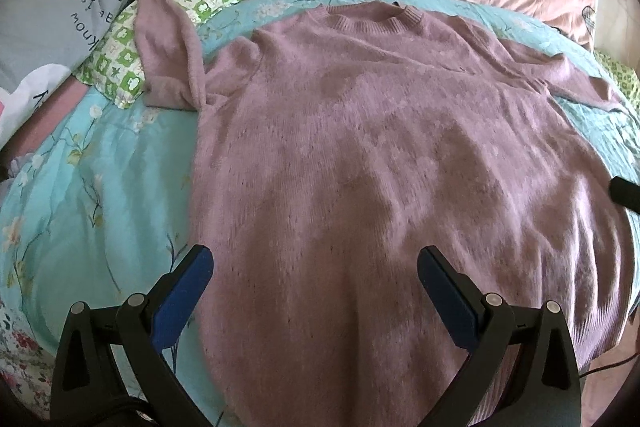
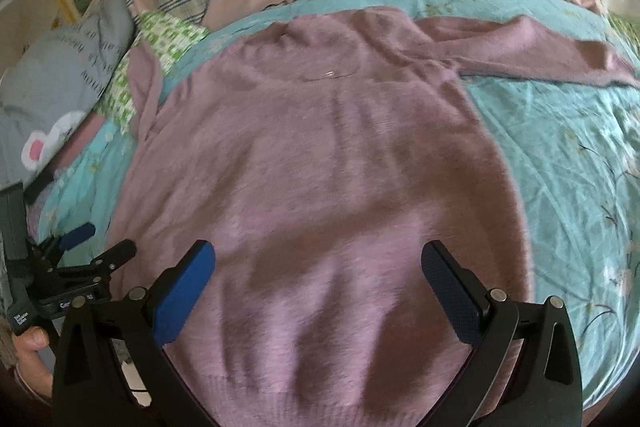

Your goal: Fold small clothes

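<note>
I saw the fuzzy mauve knitted sweater (image 1: 360, 155) lying flat, collar away from me, on the bed's turquoise floral quilt (image 1: 80, 187). My left tongs (image 1: 314, 267) stood spread wide over its lower left part, empty. My right tongs (image 2: 318, 263) gaped likewise above the hem; contact, I think, was none.

Soft daylight is cast from upper right; dark shadows are thrown across the sweater (image 2: 320, 163); edges are fisheye-bent, right view blurred.
</note>
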Demonstrator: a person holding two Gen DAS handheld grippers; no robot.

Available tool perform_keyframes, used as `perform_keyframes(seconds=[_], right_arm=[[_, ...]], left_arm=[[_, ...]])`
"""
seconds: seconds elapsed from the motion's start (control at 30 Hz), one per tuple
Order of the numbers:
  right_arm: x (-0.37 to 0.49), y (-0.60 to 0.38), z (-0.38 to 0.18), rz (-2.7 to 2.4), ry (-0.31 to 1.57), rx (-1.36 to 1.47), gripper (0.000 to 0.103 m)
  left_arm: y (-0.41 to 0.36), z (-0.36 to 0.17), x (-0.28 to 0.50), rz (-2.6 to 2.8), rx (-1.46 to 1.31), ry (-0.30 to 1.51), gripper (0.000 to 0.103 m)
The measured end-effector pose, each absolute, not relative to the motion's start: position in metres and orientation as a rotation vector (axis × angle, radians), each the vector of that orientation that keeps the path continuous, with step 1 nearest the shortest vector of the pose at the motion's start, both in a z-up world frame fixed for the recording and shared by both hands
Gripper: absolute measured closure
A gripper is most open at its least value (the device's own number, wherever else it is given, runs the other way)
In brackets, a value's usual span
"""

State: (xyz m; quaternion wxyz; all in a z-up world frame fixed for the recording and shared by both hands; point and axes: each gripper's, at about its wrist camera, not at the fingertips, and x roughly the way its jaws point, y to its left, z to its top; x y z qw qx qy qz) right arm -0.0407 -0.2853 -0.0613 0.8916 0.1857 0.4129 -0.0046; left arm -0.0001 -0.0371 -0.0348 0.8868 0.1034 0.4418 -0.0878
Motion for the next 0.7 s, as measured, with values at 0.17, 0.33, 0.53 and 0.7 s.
perform_keyframes(seconds=[0.17,0.33,0.53,0.7], right_arm=[[-0.041,-0.341,-0.060,-0.092,0.828,0.454,0.000],[-0.037,-0.420,-0.056,-0.195,0.780,0.554,0.002],[-0.034,-0.529,-0.056,-0.331,0.712,0.713,0.011],[-0.026,-0.611,-0.064,-0.448,0.666,0.823,0.026]], left_arm=[[-0.046,-0.026,0.026,-0.190,0.212,0.906,0.001],[-0.055,-0.017,0.064,-0.187,0.197,0.892,0.001],[-0.066,-0.006,0.116,-0.177,0.168,0.880,0.001],[-0.080,-0.006,0.157,-0.158,0.183,0.859,0.001]])
